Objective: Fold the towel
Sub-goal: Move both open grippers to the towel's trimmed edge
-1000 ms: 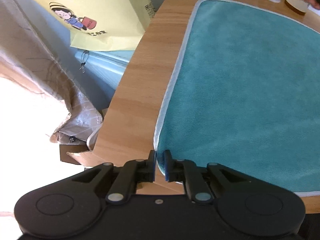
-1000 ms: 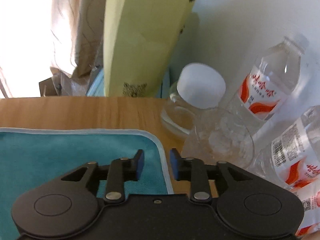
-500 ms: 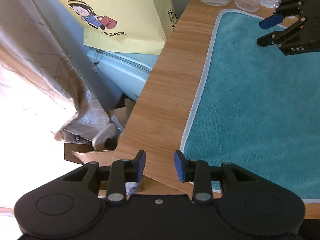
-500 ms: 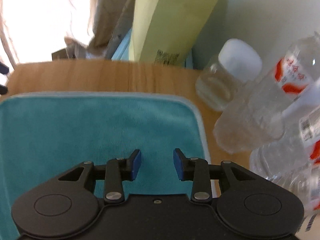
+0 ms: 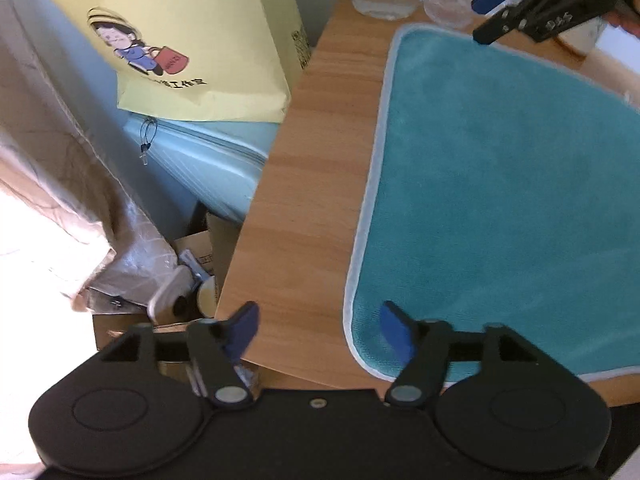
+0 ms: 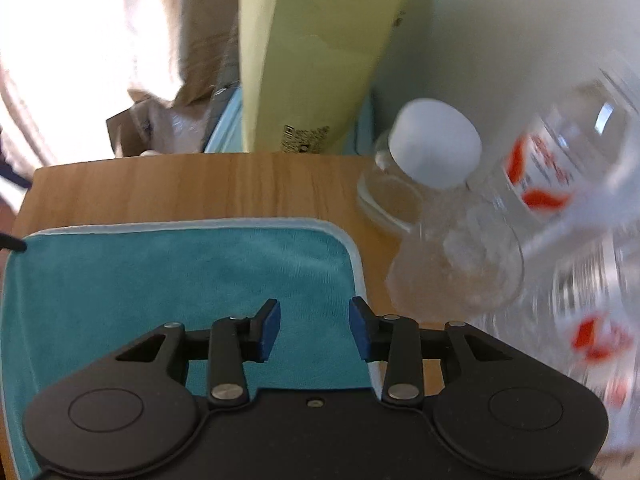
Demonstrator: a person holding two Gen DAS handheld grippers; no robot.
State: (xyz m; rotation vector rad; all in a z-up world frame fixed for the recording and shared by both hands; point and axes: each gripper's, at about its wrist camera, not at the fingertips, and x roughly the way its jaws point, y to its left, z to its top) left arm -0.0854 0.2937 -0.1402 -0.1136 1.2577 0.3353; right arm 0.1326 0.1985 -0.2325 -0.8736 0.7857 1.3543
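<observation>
A teal towel (image 5: 500,200) with a pale blue hem lies flat on the wooden table (image 5: 316,152). My left gripper (image 5: 318,326) is open wide and empty, straddling the towel's near left corner, its right finger over the cloth. My right gripper (image 6: 314,328) is open and empty above the towel (image 6: 180,280) near its far corner, by the hem. The right gripper also shows in the left wrist view (image 5: 532,4), hovering over the towel's far edge.
Clear glasses (image 6: 456,272), a white-lidded jar (image 6: 420,160) and water bottles (image 6: 560,176) crowd the table right of the far corner. A yellow paper bag (image 5: 180,36) and a light blue case (image 5: 208,160) stand beyond the table's left edge, with boxes on the floor.
My left gripper let go of the towel's near corner and opened wide. My right gripper opened a little more and shifted over the far corner.
</observation>
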